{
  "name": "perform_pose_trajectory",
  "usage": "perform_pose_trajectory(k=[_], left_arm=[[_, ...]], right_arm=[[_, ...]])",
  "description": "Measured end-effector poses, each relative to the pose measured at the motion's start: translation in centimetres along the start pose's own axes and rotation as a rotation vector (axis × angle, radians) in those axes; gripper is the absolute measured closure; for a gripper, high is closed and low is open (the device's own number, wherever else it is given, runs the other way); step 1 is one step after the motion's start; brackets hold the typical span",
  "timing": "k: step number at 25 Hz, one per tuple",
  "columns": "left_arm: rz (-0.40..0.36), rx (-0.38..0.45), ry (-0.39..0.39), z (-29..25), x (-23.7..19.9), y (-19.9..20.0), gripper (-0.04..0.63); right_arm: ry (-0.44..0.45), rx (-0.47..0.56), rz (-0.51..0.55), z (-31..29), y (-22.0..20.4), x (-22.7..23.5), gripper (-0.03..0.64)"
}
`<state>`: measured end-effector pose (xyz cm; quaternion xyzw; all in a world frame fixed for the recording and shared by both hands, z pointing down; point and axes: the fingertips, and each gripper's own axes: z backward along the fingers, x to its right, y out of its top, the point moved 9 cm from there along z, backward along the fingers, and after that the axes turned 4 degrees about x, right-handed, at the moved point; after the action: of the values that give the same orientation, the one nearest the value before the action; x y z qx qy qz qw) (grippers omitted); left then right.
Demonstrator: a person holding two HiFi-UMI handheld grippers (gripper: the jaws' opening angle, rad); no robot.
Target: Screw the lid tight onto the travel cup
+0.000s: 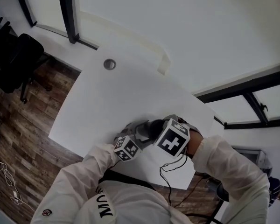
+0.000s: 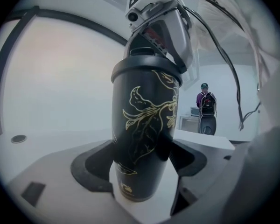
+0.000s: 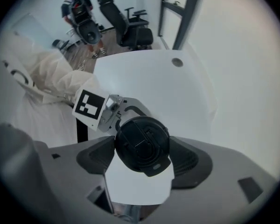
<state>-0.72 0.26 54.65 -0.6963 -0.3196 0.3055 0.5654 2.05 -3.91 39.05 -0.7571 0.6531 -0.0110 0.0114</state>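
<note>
The travel cup (image 2: 144,125) stands upright at the center of the left gripper view, on the near edge of the white bench (image 1: 107,101). In the head view it sits in the lower middle of the frame, between the two marker cubes. The left hand-held gripper (image 2: 140,171) is closed on the lower body of the cup, with a pad against each side. The right hand-held gripper (image 3: 142,153) comes down from above, its jaws set wide and pressed to either side of the round black lid (image 3: 142,143), which sits on the cup's mouth.

The cup looks stiff and smooth-walled, probably metal, so it is likely to slip or spin under a light grip. The low hold on the body should keep it from turning. The lid is best gripped across its rim, away from the raised flip piece on top.

A gold leaf pattern (image 2: 147,111) runs down the black wall. A small gold mark (image 2: 126,188) near the base is too small to read. The letters on the person's white top (image 1: 105,210) are cut off.
</note>
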Motion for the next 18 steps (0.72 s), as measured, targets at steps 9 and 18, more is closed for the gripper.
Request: perform_pose_trajectory(k=[9,18], left_arm=[[-0.005,0.000,-0.012,0.1,0.0,0.0,0.225],[-0.010,-0.002,-0.007,0.0,0.0,0.0,0.225]], right_arm=[[-0.164,0.063,0.902,1.4,-2.4,-1.8,0.235],[-0.177,-0.044,1.411,-0.1,-3.2,-2.4,0.236]])
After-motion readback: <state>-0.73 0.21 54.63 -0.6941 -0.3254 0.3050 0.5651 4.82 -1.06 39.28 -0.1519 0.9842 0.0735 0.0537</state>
